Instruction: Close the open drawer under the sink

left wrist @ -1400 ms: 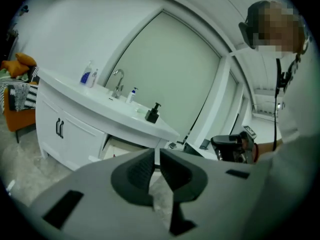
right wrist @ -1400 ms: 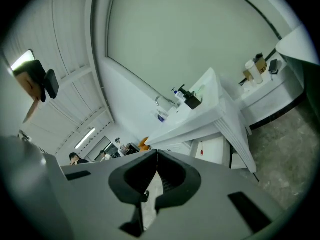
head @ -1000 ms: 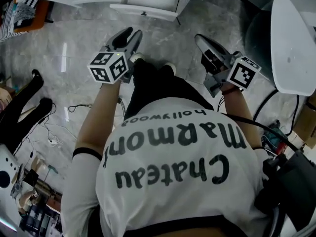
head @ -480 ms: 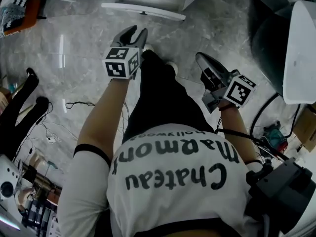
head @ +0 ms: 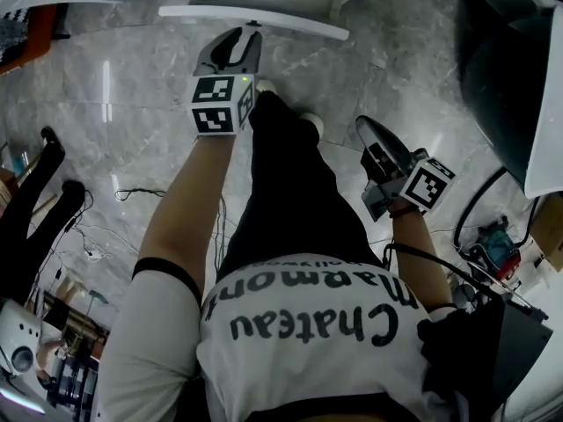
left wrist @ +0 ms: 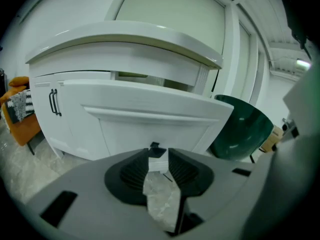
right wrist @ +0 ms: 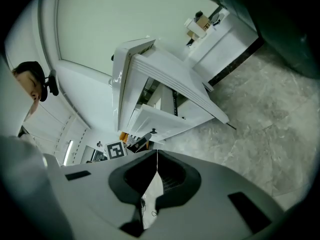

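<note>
Approach step, I judge: the left gripper (head: 239, 40), jaws slightly parted and empty, faces the white pulled-out drawer front (left wrist: 150, 116) under the counter's (left wrist: 125, 39) edge. The right gripper (head: 368, 128) is pressed together. Next likely needs 1 square push inward.

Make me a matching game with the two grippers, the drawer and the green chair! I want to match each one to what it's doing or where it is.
Things:
1. left gripper
2. right gripper
3. drawer
4. green chair

Clues:
a. white and pulled out
b. jaws shut together, nothing in them
c. to the right of the drawer in the left gripper view
d. jaws a little apart, aimed at the drawer front

Pairs: 1-d, 2-b, 3-a, 4-c
</note>
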The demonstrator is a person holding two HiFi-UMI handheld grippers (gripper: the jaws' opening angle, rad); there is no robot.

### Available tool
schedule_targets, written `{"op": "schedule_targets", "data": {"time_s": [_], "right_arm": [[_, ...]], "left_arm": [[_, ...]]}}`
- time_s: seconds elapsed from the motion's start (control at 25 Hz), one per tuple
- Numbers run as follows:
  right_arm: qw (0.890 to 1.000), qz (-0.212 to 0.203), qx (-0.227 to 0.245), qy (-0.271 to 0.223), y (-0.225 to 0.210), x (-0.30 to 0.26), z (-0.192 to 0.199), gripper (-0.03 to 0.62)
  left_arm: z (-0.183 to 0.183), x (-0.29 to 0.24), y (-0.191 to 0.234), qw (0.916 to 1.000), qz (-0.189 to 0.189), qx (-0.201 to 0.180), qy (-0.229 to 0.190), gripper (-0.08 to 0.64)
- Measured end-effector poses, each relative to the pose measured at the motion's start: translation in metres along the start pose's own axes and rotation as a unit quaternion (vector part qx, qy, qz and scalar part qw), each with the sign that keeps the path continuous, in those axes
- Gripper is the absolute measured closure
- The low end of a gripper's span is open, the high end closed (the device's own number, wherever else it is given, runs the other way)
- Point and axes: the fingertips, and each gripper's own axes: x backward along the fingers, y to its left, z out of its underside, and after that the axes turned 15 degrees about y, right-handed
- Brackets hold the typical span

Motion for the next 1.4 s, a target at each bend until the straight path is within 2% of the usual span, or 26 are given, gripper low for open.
{"op": "schedule_targets", "data": {"time_s": [0.24,0.4,0.56,0.72,0.96,1.4], "right_arm": [[1.0,0.008,-0.02,-0.005,-0.012,0.003,0.011,0.58],[0.999,0.021,-0.031,-0.015,-0.029,-0.002,0.004,0.58],[0.999,0.021,-0.038,-0.024,-0.018,-0.002,-0.008,0.58],[0.999,0.019,-0.037,-0.026,-0.018,-0.004,-0.001,0.58],[0.998,0.02,-0.041,-0.038,-0.014,0.0,-0.013,0.58],[0.997,0.017,-0.045,-0.052,-0.013,0.002,-0.021,0.58]], "left_arm": [[-0.003,-0.011,0.001,1.0,0.003,-0.004,-0.009,0.462],[-0.004,-0.027,0.006,0.9999,0.001,-0.011,-0.01,0.463],[-0.021,-0.023,0.01,0.9999,0.001,-0.007,-0.012,0.463],[-0.021,-0.028,0.009,0.9999,0.005,-0.002,-0.014,0.463],[-0.038,-0.033,0.012,0.9999,0.007,-0.002,-0.011,0.463],[-0.043,-0.034,0.015,0.9999,0.001,-0.002,-0.015,0.463]]}}
